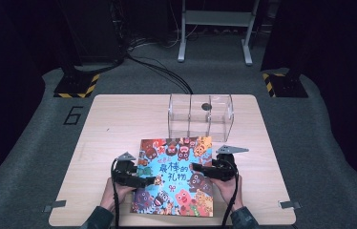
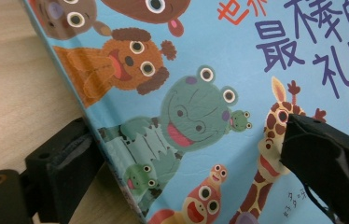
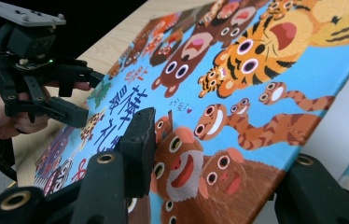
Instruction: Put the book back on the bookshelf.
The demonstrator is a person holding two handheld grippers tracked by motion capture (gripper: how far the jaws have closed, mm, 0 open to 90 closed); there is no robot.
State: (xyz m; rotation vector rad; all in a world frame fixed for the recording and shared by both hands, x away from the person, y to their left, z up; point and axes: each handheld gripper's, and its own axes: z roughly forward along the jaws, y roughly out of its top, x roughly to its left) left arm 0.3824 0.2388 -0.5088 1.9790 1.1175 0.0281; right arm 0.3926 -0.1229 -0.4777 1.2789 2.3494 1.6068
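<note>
1. It looked like a recording lab, dark beyond the wooden table (image 1: 119,114).
2. Behind the table, cables (image 1: 157,67) crossed grey carpet (image 1: 33,157) between hazard-striped stand bases (image 1: 74,88).

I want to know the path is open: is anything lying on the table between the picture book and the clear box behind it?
Nothing visible. Bare table separates the picture book from the clear box, whose open side cannot be told.
</note>
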